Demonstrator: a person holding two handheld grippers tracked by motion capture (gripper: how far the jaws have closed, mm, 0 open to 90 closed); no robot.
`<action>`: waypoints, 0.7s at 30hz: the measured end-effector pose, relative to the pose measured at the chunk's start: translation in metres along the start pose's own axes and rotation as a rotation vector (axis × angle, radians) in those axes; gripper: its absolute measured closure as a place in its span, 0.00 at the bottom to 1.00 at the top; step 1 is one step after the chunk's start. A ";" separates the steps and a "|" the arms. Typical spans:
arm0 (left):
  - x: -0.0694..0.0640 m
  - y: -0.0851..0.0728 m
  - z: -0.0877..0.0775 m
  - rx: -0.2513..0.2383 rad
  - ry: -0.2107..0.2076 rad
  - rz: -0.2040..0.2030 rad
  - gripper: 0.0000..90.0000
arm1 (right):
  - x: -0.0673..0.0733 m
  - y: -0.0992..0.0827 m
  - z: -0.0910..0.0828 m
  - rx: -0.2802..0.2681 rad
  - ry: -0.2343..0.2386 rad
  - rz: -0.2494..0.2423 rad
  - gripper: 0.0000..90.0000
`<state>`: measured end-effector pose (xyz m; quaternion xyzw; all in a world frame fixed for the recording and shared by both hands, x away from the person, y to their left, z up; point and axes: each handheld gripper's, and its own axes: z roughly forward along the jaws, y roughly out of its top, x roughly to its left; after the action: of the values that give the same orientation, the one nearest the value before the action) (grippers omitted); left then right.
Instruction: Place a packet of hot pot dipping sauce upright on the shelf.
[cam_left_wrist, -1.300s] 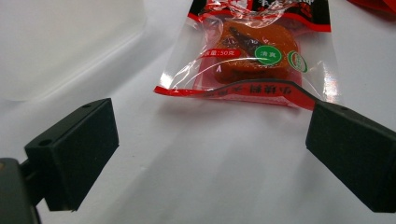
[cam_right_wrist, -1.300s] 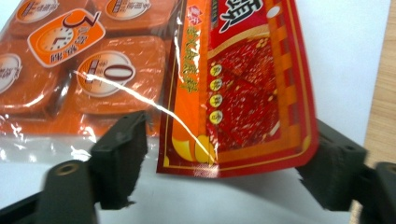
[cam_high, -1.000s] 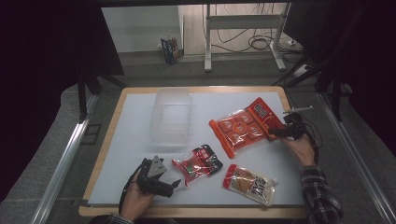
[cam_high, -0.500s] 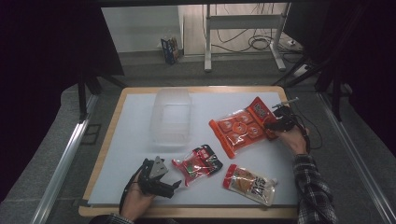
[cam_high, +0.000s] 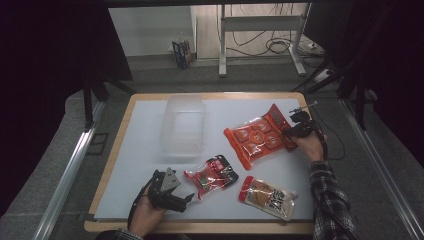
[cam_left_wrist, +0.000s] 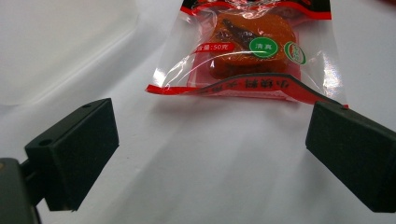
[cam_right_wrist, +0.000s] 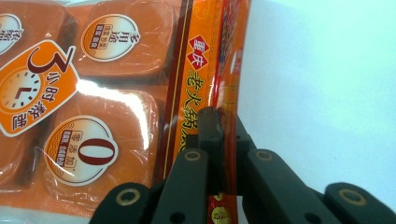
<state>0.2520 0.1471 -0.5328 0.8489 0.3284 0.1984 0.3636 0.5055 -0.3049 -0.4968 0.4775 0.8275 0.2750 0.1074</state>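
Note:
A large orange packet (cam_high: 257, 137) of several sealed blocks lies right of the table's middle. My right gripper (cam_high: 292, 131) is at its right edge. In the right gripper view the jaws have just been closing and are now shut (cam_right_wrist: 223, 126) on the red printed edge strip of that orange packet (cam_right_wrist: 93, 116). My left gripper (cam_high: 187, 200) rests near the front edge and points right at a small red snack packet (cam_high: 212, 175). In the left gripper view its jaws stand wide open (cam_left_wrist: 210, 149), with nothing between them. The small red packet (cam_left_wrist: 252, 51) lies just beyond the pads.
A clear plastic container (cam_high: 184, 125) stands at the middle back of the white board (cam_high: 135, 165); its wall also shows at the top left (cam_left_wrist: 56, 42). An orange-and-white pouch (cam_high: 267, 196) lies near the front right. Table legs and cables sit on the floor behind.
My right hand has slid left onto the orange packet's right edge and its jaws have shut on that edge. The left hand and the other packets have kept still.

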 end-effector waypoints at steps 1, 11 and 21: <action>0.000 0.000 0.000 -0.001 0.000 -0.001 0.03 | 0.002 0.001 -0.001 0.004 -0.008 -0.009 0.98; 0.000 0.000 0.000 0.004 0.003 -0.001 0.03 | 0.011 0.008 -0.018 -0.030 -0.013 -0.033 0.98; 0.000 0.000 0.000 0.004 0.006 -0.002 0.03 | 0.027 0.021 -0.054 -0.104 0.000 -0.044 0.98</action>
<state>0.2519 0.1471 -0.5329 0.8488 0.3306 0.2001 0.3609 0.4836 -0.2928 -0.4384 0.4529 0.8225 0.3150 0.1383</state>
